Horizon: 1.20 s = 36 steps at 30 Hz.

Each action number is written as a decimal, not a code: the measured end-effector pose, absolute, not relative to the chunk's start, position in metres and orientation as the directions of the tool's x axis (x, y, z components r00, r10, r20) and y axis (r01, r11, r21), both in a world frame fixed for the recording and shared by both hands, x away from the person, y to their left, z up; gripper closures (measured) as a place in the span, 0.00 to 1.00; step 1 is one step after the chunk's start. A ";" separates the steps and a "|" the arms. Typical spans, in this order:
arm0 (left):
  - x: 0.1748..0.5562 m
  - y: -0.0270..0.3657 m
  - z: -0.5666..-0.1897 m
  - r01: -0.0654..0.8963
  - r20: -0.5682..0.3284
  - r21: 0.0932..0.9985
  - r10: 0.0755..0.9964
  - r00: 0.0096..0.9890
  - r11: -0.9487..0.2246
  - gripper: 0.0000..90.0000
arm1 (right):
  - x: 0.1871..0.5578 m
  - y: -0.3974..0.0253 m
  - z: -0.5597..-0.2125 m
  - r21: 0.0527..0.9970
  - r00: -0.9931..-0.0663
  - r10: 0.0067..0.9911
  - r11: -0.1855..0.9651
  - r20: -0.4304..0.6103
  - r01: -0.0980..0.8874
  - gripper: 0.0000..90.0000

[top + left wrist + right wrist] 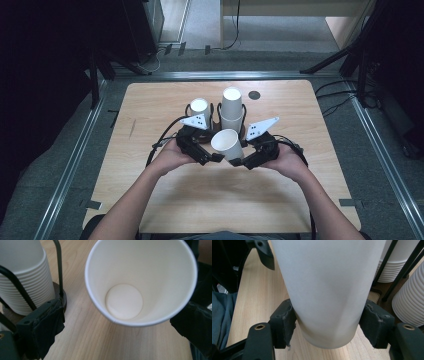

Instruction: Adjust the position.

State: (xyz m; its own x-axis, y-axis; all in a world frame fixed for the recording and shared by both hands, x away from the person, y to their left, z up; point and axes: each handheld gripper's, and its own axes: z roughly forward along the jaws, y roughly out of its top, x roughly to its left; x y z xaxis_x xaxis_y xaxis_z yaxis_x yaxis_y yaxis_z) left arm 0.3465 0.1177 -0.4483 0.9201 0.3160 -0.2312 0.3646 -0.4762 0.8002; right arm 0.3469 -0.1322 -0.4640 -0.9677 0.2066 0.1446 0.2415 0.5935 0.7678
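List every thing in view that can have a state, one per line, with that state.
paper cup: empty, tilted with its mouth toward the person, held above the table.
right gripper: shut on the paper cup near its base, jaws pressing both sides.
left gripper: jaws apart, beside the cup's rim, gripping nothing.
left stack of cups: nested, standing in a black wire holder.
right stack of cups: nested, taller, standing in its holder.

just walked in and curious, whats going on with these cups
A person works at a wooden table with a gripper in each hand. The right gripper is shut on a white paper cup, its pads pressing the lower wall. The left gripper is open beside the cup's mouth. Two stacks of cups stand in wire holders behind.
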 end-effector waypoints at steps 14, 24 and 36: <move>0.341 0.106 -0.438 0.373 -0.241 0.823 0.331 0.912 -0.428 0.06 | 0.345 -0.128 -0.463 0.787 -0.972 0.174 0.573 0.155 0.228 0.37; 0.337 0.104 -0.436 0.321 -0.201 0.839 0.298 0.933 -0.440 0.22 | 0.345 -0.126 -0.464 0.783 -0.971 0.171 0.575 0.166 0.236 0.37; 0.335 0.101 -0.433 0.304 -0.170 0.820 0.302 0.938 -0.485 0.26 | 0.344 -0.125 -0.469 0.778 -0.970 0.172 0.581 0.173 0.242 0.28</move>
State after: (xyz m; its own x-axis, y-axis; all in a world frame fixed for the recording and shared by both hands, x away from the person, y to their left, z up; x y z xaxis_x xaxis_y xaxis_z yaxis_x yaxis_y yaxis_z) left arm 0.3348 0.1010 -0.4333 0.9382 0.3017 -0.1698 0.3043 -0.4848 0.8200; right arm 0.3443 -0.1250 -0.4688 -0.9698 0.1722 0.1727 0.2415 0.5806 0.7776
